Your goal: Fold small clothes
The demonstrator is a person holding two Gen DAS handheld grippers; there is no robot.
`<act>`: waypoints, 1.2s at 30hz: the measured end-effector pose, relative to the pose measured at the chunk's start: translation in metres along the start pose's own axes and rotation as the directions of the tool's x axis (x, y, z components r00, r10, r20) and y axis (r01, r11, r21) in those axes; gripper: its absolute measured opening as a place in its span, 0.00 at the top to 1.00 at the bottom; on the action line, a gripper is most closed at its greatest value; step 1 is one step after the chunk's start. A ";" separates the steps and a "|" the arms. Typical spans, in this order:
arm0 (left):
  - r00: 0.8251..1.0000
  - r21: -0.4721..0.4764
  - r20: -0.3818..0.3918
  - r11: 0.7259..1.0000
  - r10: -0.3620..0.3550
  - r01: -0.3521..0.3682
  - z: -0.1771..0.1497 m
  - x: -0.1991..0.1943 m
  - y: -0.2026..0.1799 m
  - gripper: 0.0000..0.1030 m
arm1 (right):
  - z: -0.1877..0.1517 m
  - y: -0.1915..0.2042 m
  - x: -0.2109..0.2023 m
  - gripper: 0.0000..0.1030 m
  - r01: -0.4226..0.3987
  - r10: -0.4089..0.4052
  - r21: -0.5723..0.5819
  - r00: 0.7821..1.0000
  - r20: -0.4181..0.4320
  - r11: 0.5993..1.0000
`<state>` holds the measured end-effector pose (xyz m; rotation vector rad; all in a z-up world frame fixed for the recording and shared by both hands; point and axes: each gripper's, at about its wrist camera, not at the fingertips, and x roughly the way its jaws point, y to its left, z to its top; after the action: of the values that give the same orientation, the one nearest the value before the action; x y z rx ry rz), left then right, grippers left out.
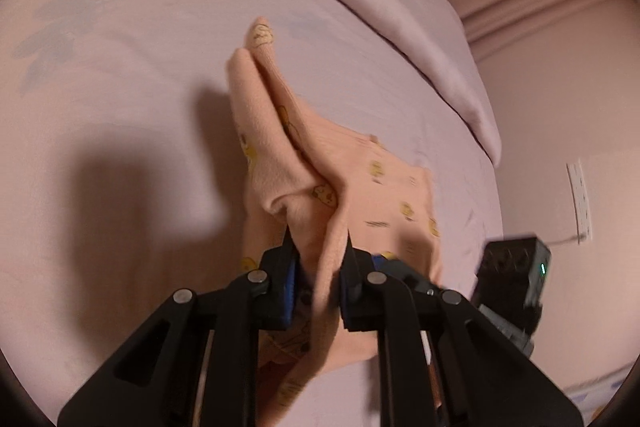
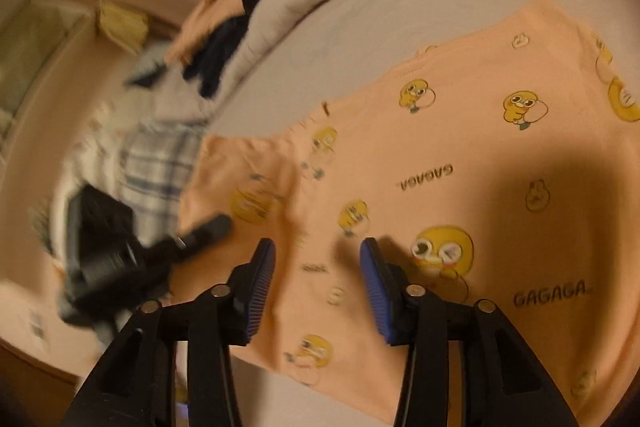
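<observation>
Left tongs (image 1: 318,243) clamped, right tongs (image 2: 316,251) agape.

peach shirt (image 2: 460,155), yellow ducks; pink sheet (image 1: 120,87)

One peach garment (image 2: 440,155) with yellow duck prints lies on one bed (image 1: 120,87). Two tongs show: the left tongs (image 1: 318,267) and the right tongs (image 2: 316,259). One plaid cloth (image 2: 160,163), one dark cloth (image 2: 224,47) and one more peach cloth (image 2: 208,15) lie heaped beyond. One wall outlet (image 1: 580,199).
</observation>
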<state>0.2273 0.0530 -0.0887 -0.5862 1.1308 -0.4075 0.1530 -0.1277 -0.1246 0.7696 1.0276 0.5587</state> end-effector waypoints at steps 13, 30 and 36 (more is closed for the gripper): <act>0.980 0.323 -0.175 0.946 0.098 -0.037 -0.030 0.097 -0.096 0.74 | 0.039 -0.041 -0.023 0.40 -0.215 0.226 0.229 0.974 -0.021 0.949; 0.994 0.125 -0.110 0.991 -0.027 0.041 -0.068 0.028 -0.012 0.57 | 0.037 -0.017 -0.017 0.89 0.180 -0.183 -0.072 0.982 -0.039 0.981; 0.994 0.057 -0.104 0.998 -0.017 0.023 -0.081 0.017 0.013 0.56 | 0.050 0.016 -0.052 0.92 0.240 -0.228 -0.200 0.970 0.083 0.950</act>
<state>0.1589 0.0347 -0.1331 -0.5304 1.2090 -0.4906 0.1754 -0.1700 -0.0688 0.4678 0.9720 0.4279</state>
